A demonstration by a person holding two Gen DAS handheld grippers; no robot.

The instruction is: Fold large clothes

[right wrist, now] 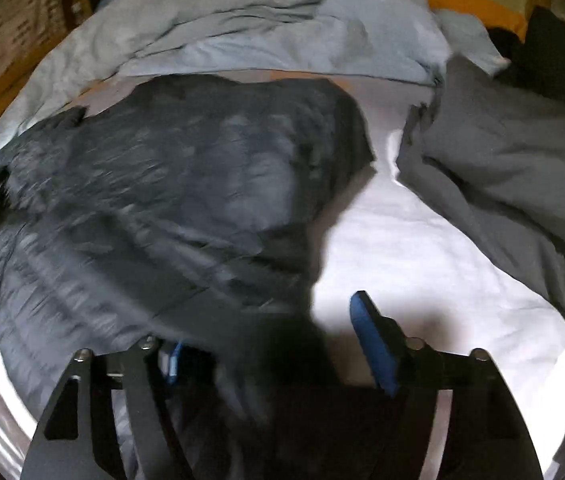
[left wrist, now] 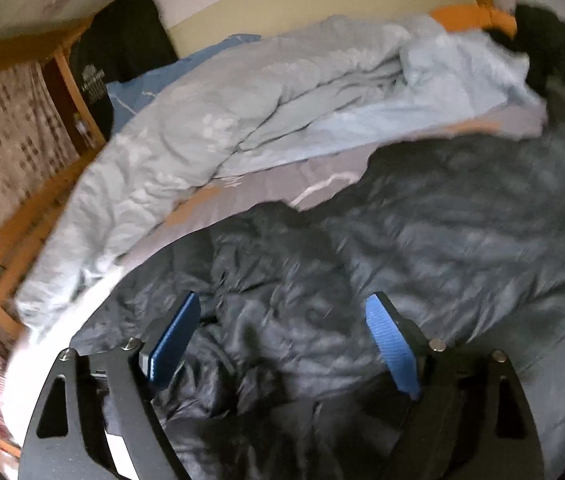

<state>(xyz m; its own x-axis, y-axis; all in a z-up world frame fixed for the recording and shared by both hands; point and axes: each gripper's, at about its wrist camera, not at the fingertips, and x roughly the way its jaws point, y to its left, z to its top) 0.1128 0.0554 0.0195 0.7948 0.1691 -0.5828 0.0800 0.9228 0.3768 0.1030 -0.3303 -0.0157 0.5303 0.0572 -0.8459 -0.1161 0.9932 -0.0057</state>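
A large dark grey-blue padded jacket [left wrist: 422, 232] lies spread and crumpled on the bed. In the left wrist view, my left gripper [left wrist: 282, 300] hangs just over the jacket's rumpled near part, its blue pads [left wrist: 392, 344] wide apart and gripping nothing. In the right wrist view the same jacket [right wrist: 186, 176] covers the left half of the bed. My right gripper [right wrist: 270, 320] stands open at its near edge. A dark fold lies between the jaws and hides the left pad. The right pad [right wrist: 374, 344] is bare over the white sheet [right wrist: 422, 264].
A crumpled light blue duvet [left wrist: 242, 112] is heaped along the back of the bed. A grey garment [right wrist: 502, 160] lies at the right. A wooden bed rail [left wrist: 10, 248] runs along the left. Dark clothes [left wrist: 122, 48] and an orange pillow [left wrist: 470, 16] are by the wall.
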